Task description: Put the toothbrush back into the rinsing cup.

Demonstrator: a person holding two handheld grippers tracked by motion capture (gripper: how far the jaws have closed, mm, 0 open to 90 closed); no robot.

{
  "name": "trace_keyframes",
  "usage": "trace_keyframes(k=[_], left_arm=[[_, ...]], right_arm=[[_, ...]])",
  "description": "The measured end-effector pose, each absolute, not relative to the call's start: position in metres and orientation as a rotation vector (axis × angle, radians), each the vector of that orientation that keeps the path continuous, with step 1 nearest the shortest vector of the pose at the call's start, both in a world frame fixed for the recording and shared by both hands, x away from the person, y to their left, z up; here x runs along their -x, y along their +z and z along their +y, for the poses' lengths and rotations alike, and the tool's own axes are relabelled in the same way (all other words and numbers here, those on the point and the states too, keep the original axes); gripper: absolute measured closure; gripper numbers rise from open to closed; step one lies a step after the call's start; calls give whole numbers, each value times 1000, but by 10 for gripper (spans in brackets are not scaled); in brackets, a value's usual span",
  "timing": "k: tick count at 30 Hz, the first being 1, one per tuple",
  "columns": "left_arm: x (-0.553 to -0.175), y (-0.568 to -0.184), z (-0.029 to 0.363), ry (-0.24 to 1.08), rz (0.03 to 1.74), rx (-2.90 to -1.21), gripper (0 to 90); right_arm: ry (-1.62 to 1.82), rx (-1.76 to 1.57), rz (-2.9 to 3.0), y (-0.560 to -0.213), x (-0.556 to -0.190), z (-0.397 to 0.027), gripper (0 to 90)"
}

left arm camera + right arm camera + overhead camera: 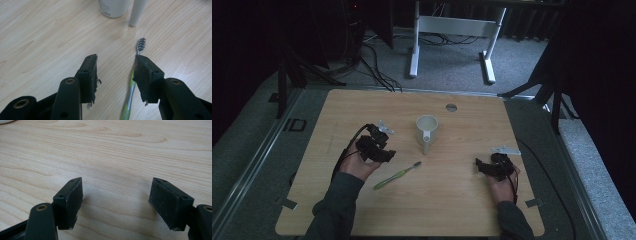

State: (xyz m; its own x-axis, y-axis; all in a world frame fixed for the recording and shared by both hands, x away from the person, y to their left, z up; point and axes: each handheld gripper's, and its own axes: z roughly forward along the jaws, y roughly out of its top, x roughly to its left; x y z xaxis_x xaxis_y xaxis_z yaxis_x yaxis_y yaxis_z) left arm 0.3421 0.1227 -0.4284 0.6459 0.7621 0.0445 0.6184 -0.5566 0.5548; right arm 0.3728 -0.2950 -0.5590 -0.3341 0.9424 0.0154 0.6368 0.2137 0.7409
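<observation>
A green toothbrush (398, 175) with dark bristles lies flat on the wooden table (452, 210), its head toward the white mug (426, 131). My left gripper (387, 154) hovers just left of the brush, jaws open. In the left gripper view the left gripper (115, 58) stands over the toothbrush (140, 45); the handle runs beside and under the right-hand jaw, and neither pad presses on it. The mug (113, 7) stands ahead, its handle pointing toward me. My right gripper (481, 167) rests low at the table's right. In its own view the right gripper (116, 180) is open over bare wood.
A round cable hole (451, 107) sits near the table's far edge. Beyond the table are white desk legs (414, 45) and loose cables (377, 70) on the grey floor. Bare wood lies between the two hands.
</observation>
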Motion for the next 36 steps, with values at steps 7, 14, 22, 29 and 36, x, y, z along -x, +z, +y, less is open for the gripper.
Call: trace_keyframes(k=[7,14,22,29,36], left_arm=[[-344,-433,118,359,1073,-2396,557],[-345,-436,113,346,1064,-2422,560],[-347,-439,108,331,1056,-2452,562],[-350,-444,104,312,1042,-2481,578],[-353,-449,100,290,1035,-2509,588]], right_arm=[[923,-1460,2051,-559,-373,-295,263],[922,-1458,2053,-559,-373,-295,263],[924,-1458,2052,-559,-373,-295,263],[924,-1459,2052,-559,-373,-295,263],[923,-1458,2052,-559,-373,-295,263]])
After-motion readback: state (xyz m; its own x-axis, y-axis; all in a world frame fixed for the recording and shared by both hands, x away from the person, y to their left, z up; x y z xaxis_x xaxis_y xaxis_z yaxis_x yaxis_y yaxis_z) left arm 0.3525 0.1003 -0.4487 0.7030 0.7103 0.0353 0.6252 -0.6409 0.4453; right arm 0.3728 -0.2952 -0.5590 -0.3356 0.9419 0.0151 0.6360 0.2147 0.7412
